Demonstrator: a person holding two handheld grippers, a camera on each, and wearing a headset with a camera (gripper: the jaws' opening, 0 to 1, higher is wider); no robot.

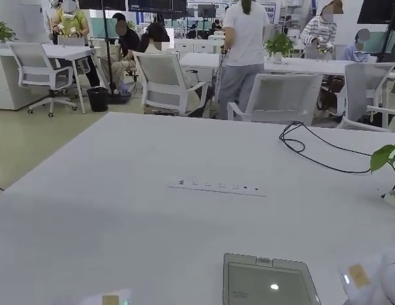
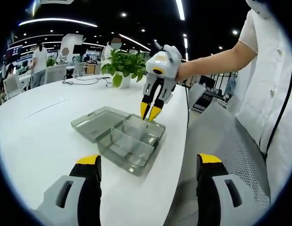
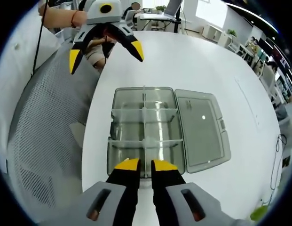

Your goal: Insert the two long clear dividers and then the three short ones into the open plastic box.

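White tabletop [image 3: 193, 61] carries the open smoky-grey plastic box [image 3: 113, 101]. At its near wall, the right gripper [image 3: 146, 164] looks clenched on a thin clear plastic divider [image 3: 144, 127], probably light, stiff and slippery, so best held by its top edge. Beyond the box, the left gripper [image 3: 105, 55] is released.

The box [image 2: 122, 153] is smoky grey, the table [image 3: 183, 61] white; left hand-held gripper [image 3: 106, 55] and right hand-held gripper [image 3: 146, 165] have black, yellow-tipped jaws.

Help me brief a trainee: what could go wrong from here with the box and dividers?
The box sits near the table edge by a mesh chair; a downward push from the right gripper could tip or slide it off.
The left gripper hangs open, apart from the box, so nothing steadies it.
The clear dividers are hard to see; a slot may be missed.
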